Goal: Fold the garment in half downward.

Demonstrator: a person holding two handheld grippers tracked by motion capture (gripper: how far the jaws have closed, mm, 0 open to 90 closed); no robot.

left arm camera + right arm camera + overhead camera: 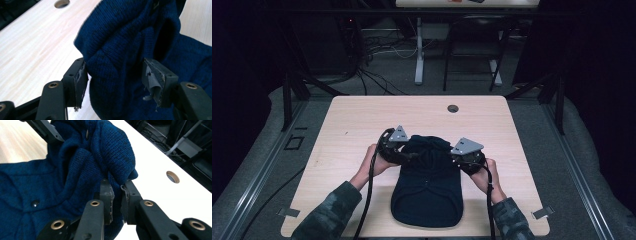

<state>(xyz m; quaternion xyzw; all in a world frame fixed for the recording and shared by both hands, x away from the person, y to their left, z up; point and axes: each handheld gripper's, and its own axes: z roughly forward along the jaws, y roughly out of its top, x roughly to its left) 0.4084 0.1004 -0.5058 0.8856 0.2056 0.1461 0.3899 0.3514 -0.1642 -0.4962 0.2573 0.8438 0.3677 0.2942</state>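
A dark blue knit garment lies on the pale wooden table, its far end bunched up between my two grippers. My left gripper is at the bunch's left side. In the left gripper view its jaws stand apart, with a loose fold of the knit between the worn pads. My right gripper is at the bunch's right side. The right gripper view has its jaws shut on a raised fold of the garment. A dark snap button sits on the flat part.
A round cable hole lies in the table near its far edge. Bare tabletop stretches to the left, right and far side of the garment. Beyond the table are dark stands, cables on the floor and a white desk leg.
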